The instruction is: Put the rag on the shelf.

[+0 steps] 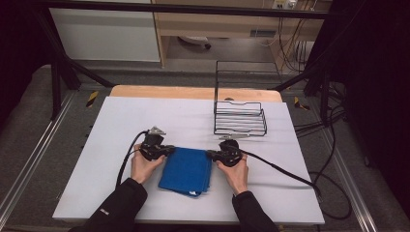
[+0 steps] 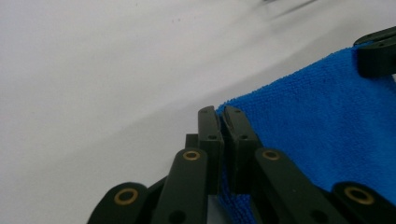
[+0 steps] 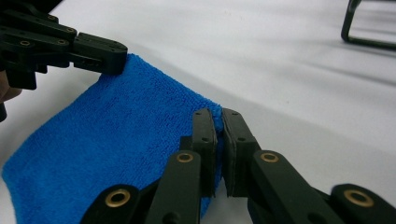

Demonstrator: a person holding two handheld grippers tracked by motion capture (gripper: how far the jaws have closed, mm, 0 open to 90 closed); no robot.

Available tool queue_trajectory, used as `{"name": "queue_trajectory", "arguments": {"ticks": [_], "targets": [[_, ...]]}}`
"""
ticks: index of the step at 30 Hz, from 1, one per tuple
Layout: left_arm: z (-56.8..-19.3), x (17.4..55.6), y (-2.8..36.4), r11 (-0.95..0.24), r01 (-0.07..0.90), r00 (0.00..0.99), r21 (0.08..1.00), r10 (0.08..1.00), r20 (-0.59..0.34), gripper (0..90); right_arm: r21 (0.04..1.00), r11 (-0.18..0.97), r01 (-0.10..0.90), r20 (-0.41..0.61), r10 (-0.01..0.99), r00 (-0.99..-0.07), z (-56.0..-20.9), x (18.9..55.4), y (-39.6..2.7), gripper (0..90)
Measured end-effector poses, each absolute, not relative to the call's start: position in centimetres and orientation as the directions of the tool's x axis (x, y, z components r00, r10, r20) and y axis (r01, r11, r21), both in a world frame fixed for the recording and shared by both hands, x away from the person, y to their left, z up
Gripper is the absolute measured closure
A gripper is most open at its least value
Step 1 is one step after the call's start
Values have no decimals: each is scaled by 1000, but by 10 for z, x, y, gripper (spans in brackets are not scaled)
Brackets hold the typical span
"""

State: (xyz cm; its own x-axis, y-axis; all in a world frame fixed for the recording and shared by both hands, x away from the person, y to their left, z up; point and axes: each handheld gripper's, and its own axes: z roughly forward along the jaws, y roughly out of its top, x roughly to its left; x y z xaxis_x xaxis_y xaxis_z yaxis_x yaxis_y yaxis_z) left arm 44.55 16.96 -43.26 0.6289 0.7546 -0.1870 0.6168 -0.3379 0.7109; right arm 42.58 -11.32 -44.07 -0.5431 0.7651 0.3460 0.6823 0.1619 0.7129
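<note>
blue folded cloth [image 1: 187, 170] lay flat on the white bench [image 1: 121, 121], lower centre of the high view, just below the frame's middle. left gripper [image 1: 167, 150] sat at the cloth's upper-left corner, right gripper [image 1: 211, 154] at its upper-right corner, each held in a hand; dark sleeves came in from the bottom edge. in the left gripper view the left gripper [image 2: 222, 123] had its jaws clenched on the cloth [image 2: 327, 140] edge at centre frame, blue terry pinched between the pads; the other gripper showed at the upper right, on the far corner. in the right gripper view the right gripper [image 3: 219, 126] was clamped on the near corner of the cloth [image 3: 116, 140], fabric caught in the narrow slit between the jaws; the left gripper [image 3: 112, 58] showed upper left, gripping the opposite corner. black wire rack [image 1: 240, 118] stood on the bench, upper right of centre in the high view, apart from the cloth. cables trailed from both grippers toward the frame sides.
</note>
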Motion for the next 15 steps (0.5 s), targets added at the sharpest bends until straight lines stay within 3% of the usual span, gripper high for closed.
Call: {"name": "queue_trajectory", "arguments": {"ticks": [15], "targets": [[-400,421,189,-277,535,645,798,744,-174,862,806,186,562,268,732,-627,-414,416,-107,854]]}}
